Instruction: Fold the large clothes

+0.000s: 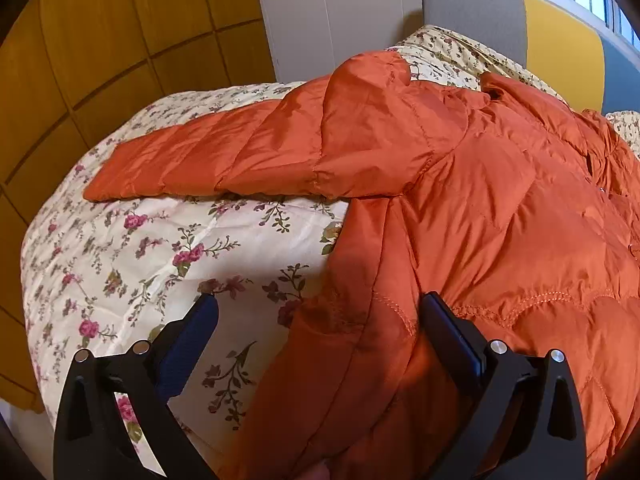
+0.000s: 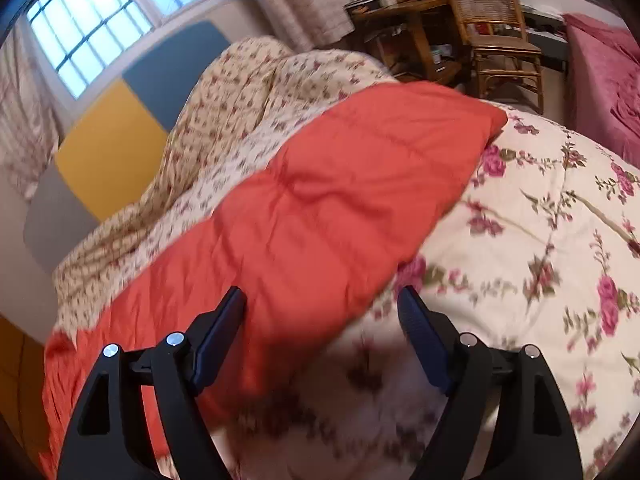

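An orange quilted puffer jacket point(image 1: 500, 208) lies spread on a floral quilt point(image 1: 132, 264) on a bed. One sleeve point(image 1: 224, 160) stretches out to the left. My left gripper point(image 1: 320, 312) is open, its jaws standing on either side of the jacket's left side edge point(image 1: 360, 304), just above it. In the right wrist view, the other sleeve point(image 2: 340, 184) lies stretched out away from me over the quilt point(image 2: 540, 248). My right gripper point(image 2: 322, 308) is open, its jaws straddling the near edge of that sleeve. This view is blurred.
Yellow wooden wardrobe panels point(image 1: 100, 48) stand left of the bed. A padded headboard point(image 2: 112, 152) and a window point(image 2: 100, 28) lie beyond. A rattan chair point(image 2: 500, 32), a cluttered wooden table point(image 2: 400, 12) and a pink bed point(image 2: 604, 68) stand at the far right.
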`<state>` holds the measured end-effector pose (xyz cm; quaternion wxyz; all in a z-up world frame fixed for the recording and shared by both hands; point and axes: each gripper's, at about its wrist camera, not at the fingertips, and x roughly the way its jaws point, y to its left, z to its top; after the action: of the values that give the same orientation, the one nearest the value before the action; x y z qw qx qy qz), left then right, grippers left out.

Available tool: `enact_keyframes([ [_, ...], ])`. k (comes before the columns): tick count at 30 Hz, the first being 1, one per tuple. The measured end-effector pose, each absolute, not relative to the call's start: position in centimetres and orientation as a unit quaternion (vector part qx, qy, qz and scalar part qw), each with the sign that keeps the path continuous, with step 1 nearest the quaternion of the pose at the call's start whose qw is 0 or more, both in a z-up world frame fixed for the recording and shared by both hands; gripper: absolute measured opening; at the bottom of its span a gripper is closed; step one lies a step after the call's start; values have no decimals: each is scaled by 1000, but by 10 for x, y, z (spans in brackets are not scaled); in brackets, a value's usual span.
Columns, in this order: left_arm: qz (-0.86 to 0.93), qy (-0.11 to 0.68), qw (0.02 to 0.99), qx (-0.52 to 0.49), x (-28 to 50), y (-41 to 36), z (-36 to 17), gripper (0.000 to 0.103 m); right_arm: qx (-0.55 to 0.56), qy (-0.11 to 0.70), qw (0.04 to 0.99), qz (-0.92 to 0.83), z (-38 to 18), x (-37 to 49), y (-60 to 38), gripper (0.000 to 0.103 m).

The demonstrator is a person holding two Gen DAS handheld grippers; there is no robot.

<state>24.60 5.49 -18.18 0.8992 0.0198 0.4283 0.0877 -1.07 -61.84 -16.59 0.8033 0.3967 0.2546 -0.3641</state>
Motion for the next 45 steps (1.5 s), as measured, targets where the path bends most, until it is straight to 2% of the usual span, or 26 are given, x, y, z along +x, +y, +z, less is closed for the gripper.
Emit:
enact_keyframes([
  [4,91,426,900,23,246,54,-183,100,409,231,796,-382,-166,-4,-635,78],
  [10,96,423,900,27,247,53,-184,100,418,215,783,-408,-170,-7,-654,46],
  [12,96,425,900,23,248,54,-184,100,419,213,783,-407,-170,-8,-657,28],
  [15,97,425,900,22,248,54,-185,100,415,206,789,-403,-167,-9,-657,15],
  [18,95,425,900,19,248,55,-186,100,371,197,809,-411,-151,-6,-641,7],
  [27,93,424,901,12,247,58,-187,100,204,161,890,-374,-97,25,-550,6],
  [34,91,423,901,10,248,58,-187,100,-3,133,949,-285,-69,66,-426,5],
  [40,89,423,902,6,246,60,-188,100,-161,114,960,-198,-71,91,-338,4],
  [45,89,422,902,6,246,60,-188,100,-235,111,955,-141,-87,110,-285,4],
])
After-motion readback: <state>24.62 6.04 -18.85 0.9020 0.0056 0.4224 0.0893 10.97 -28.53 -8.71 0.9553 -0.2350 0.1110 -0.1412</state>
